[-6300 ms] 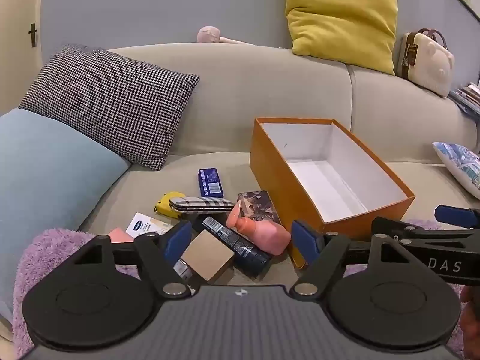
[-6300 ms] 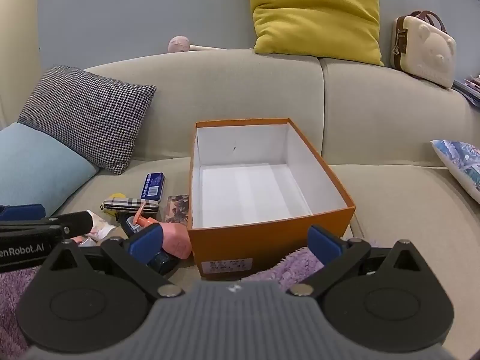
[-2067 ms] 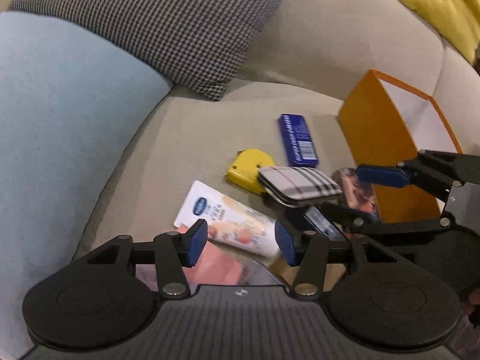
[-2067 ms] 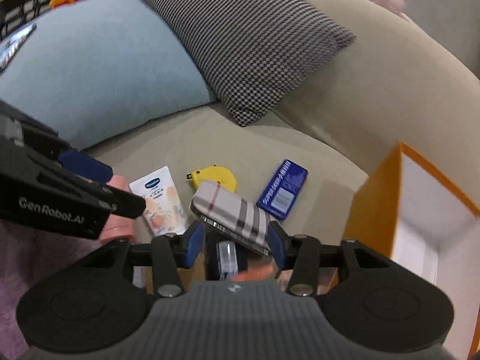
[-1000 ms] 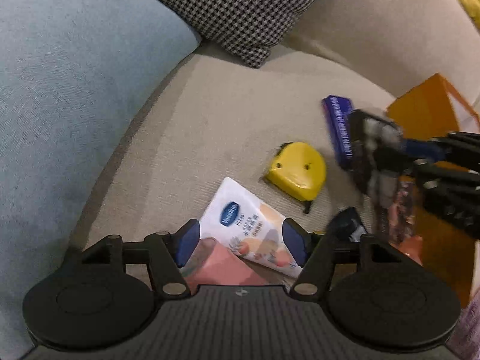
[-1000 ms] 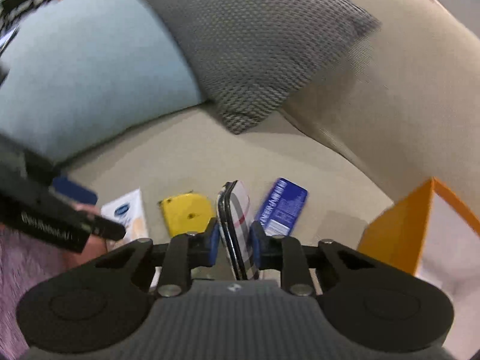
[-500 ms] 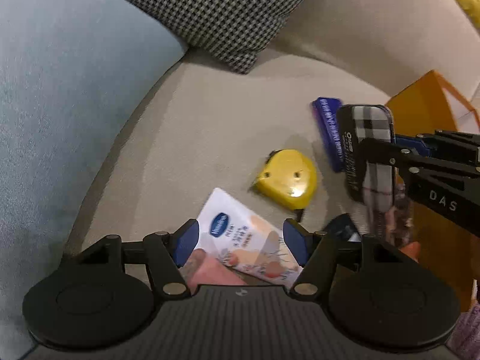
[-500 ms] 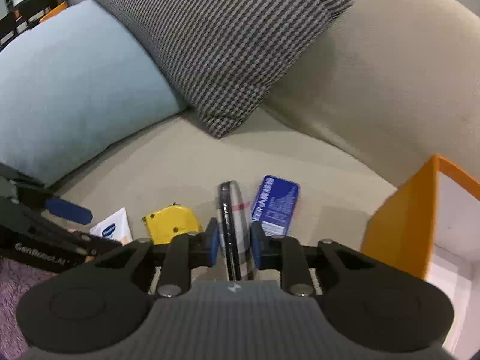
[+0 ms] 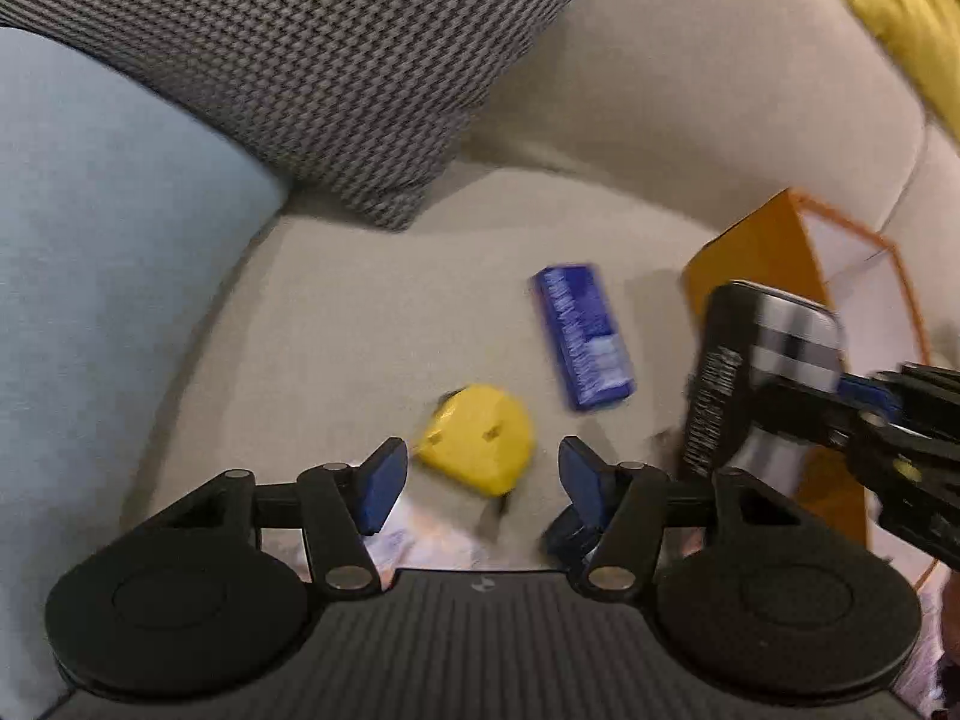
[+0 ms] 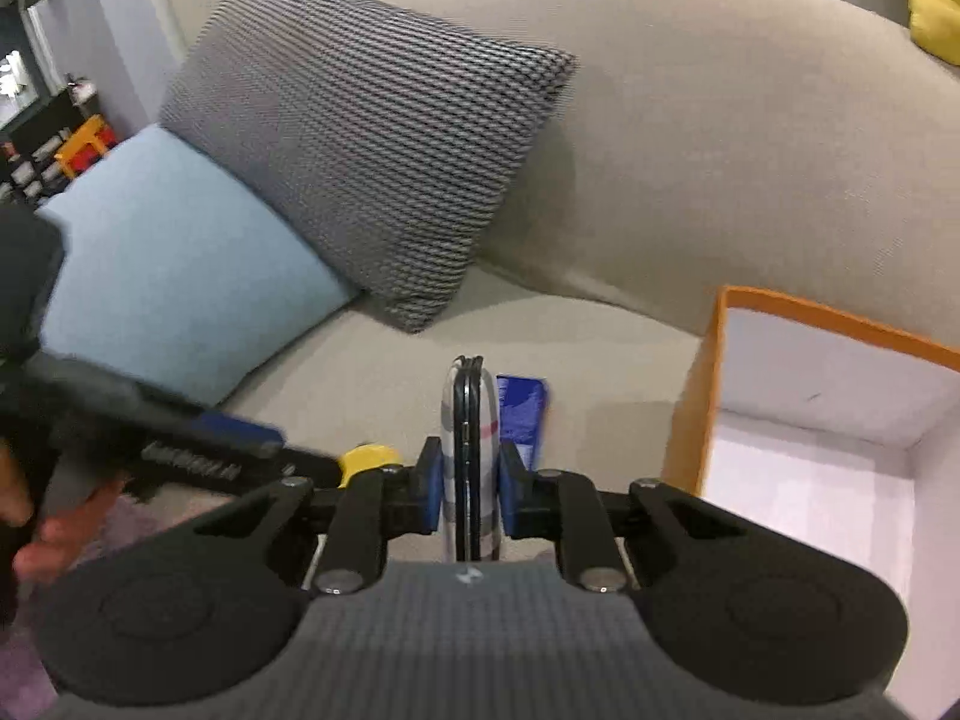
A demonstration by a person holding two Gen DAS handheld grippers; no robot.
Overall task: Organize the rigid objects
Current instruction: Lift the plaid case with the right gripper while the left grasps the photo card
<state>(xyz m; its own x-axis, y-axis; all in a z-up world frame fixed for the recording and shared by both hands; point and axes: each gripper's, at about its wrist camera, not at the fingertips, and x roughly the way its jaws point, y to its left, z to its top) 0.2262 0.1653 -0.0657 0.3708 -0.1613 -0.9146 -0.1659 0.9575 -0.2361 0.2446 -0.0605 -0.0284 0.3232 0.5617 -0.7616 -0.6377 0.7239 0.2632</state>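
Your right gripper (image 10: pixel 470 492) is clenching the plaid case (image 10: pixel 470 450) edge-on, long axis running forward, with the orange box (image 10: pixel 840 456) lying open just rightward, while your left gripper (image 9: pixel 483 471) is hanging released and empty.

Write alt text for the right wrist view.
The right tool grips a plaid case on edge above a beige sofa, beside an open orange box. A blue tin and yellow tape measure lie behind; the left tool reaches in.
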